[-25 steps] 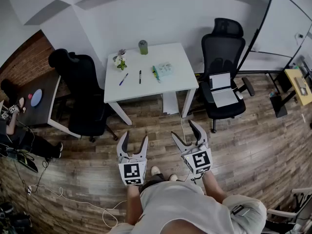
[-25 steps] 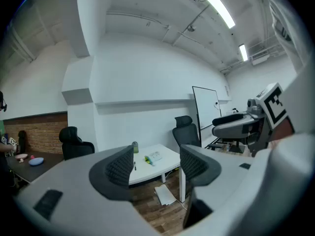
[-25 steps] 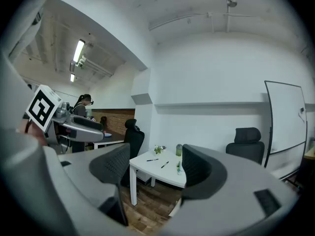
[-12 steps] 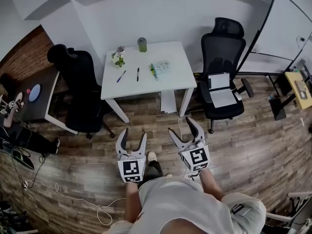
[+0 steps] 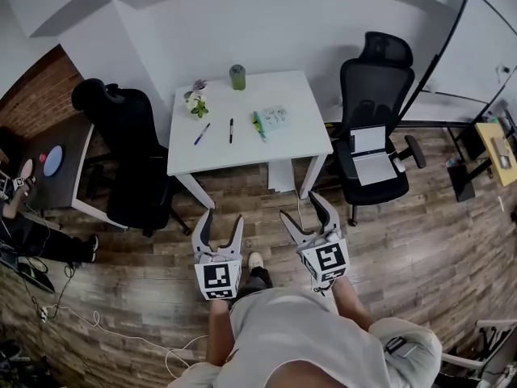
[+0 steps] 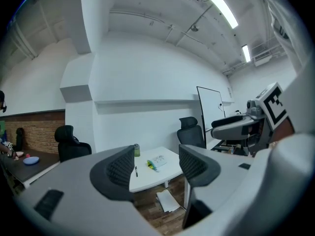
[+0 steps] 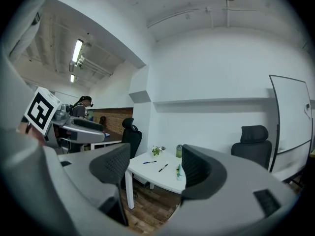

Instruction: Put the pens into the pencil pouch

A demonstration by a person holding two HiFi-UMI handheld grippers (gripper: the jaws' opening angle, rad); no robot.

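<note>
The left gripper (image 5: 222, 221) and right gripper (image 5: 300, 208) hover empty, jaws apart, over open wood floor (image 5: 420, 241), short of the white table (image 5: 266, 145) edge, with left chair (image 5: 125, 164) and right chair (image 5: 373, 95) flanking.

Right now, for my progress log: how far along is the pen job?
Done: nothing. The blue pen and black pen lie on the white table near the pouch. In hand: nothing; left gripper and right gripper open, empty, short of it. Left: everything.
</note>
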